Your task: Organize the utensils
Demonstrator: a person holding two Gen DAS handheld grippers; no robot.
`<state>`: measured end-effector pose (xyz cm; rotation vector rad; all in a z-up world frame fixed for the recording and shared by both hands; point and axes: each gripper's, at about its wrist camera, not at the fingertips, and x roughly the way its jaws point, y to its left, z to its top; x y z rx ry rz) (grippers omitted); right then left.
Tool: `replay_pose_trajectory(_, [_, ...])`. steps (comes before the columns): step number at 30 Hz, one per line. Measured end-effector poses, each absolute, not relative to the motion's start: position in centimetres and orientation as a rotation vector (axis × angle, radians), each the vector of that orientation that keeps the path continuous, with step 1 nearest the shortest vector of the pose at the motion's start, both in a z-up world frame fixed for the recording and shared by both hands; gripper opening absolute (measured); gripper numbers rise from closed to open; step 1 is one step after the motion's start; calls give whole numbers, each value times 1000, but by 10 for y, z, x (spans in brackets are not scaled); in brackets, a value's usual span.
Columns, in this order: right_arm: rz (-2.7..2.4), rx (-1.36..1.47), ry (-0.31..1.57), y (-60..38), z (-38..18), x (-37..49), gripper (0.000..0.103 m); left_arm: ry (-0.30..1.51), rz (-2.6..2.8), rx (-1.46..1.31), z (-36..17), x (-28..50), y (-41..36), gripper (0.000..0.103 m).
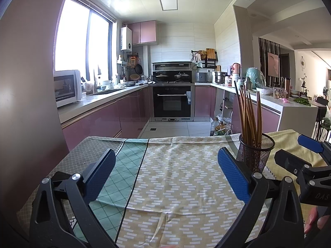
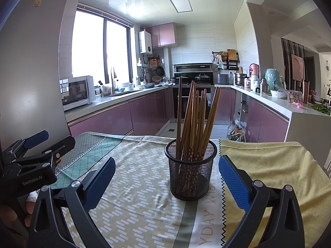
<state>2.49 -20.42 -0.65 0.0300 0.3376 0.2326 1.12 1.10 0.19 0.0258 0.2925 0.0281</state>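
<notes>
A black wire-mesh cup (image 2: 191, 173) stands upright on the table, toward its far edge and right of the middle, and it holds a bundle of brown wooden chopsticks (image 2: 194, 115) that fan outward at their tips. Their lower ends, seen through the mesh, carry a small pale pattern. The cup is round and open-topped, and its mesh is fine enough to see through. Under it lies a tablecloth (image 2: 140, 196) of soft, slightly creased fabric: green diamond lattice at the left, tan with white dashes in the middle, plain yellow at the right.

The right gripper (image 2: 167, 183) is spread wide, its blue textured pads either side of the cup, gripping nothing. The left gripper (image 1: 166, 173) is likewise released, over the bare tan cloth.

Only the right wrist view shows printed letters on a pale strip beside the cup; the left wrist view puts the cup beyond its right finger, near the far right corner
</notes>
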Motion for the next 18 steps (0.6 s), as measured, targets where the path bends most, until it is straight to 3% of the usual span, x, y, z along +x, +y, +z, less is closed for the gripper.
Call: replay_pose_trajectory(18, [234,33,337,-204,-7,25,97,291,29,27,2,11,11,97])
